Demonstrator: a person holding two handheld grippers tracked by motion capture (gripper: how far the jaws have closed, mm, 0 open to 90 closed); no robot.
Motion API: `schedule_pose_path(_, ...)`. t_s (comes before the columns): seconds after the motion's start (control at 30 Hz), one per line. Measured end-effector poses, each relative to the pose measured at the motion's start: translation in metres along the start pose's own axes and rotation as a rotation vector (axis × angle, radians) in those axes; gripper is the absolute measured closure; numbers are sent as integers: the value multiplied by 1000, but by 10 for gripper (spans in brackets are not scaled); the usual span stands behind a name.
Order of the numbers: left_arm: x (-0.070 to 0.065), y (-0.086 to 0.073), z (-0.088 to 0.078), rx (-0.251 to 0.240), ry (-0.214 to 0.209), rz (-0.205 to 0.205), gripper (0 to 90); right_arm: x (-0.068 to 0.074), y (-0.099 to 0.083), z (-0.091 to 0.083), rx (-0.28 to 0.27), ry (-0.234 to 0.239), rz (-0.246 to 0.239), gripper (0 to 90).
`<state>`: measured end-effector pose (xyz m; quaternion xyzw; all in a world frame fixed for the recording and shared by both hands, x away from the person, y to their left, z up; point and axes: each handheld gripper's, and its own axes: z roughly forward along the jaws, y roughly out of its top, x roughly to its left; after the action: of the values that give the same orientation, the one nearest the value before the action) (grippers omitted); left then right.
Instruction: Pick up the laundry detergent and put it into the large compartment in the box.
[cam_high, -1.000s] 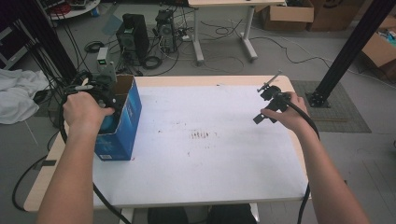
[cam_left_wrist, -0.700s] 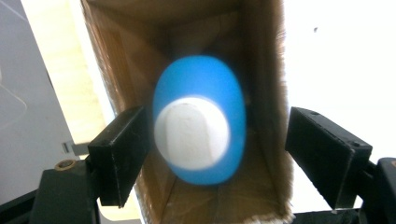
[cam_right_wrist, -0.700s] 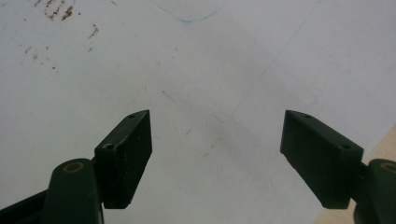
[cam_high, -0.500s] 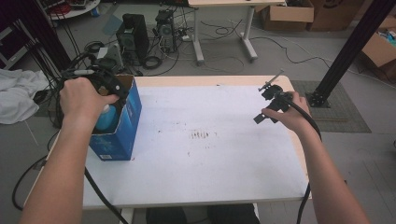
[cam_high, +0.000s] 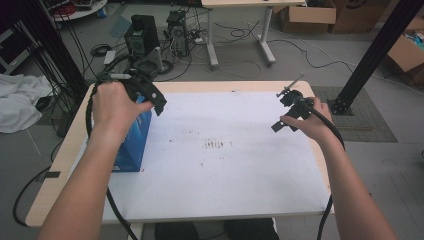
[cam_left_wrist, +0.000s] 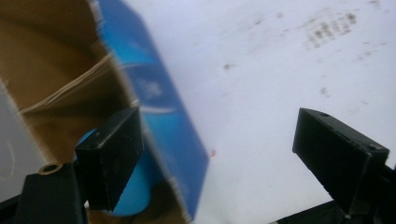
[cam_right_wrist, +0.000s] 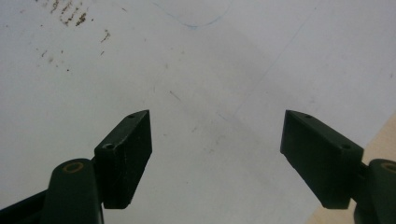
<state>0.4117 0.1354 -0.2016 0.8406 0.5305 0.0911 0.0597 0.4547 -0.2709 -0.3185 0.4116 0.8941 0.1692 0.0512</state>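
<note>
**Left gripper spread over open blue box, right gripper idle above the table**

In the high view, the left hand (cam_high: 114, 105) holds the left gripper (cam_high: 150, 97) at the left of the frame, over the top of a blue cardboard box (cam_high: 134, 145) that stands on the white tabletop (cam_high: 225, 170) near its left edge. In the left gripper view the jaws stand wide apart with nothing between them: one jaw hangs over the box's open brown inside, where a rounded light-blue object (cam_left_wrist: 135, 191) lies, the other over bare table. At the right of the high view, the right hand (cam_high: 307, 122) holds the right gripper (cam_high: 287, 107) above the table's far right part. Its own view shows the jaws wide open and empty over the stained white surface, a strip of wooden table edge (cam_right_wrist: 373, 140) at lower right.
</note>
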Motion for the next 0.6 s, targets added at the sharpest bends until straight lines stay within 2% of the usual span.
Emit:
schedule_pose_path(0.13, -21, 8, 7, -8, -13, 55, 167, 1, 2, -1, 0, -2, -1, 247)
schedule_pose_path(0.33, -43, 19, 18, 2, -42, 104, 161, 1, 3, 0, 9, -1, -11, 240)
schedule_pose_path(0.6, -79, 31, 32, 1, -60, 219, 159, 0, 4, 4, 24, 5, -8, 235)
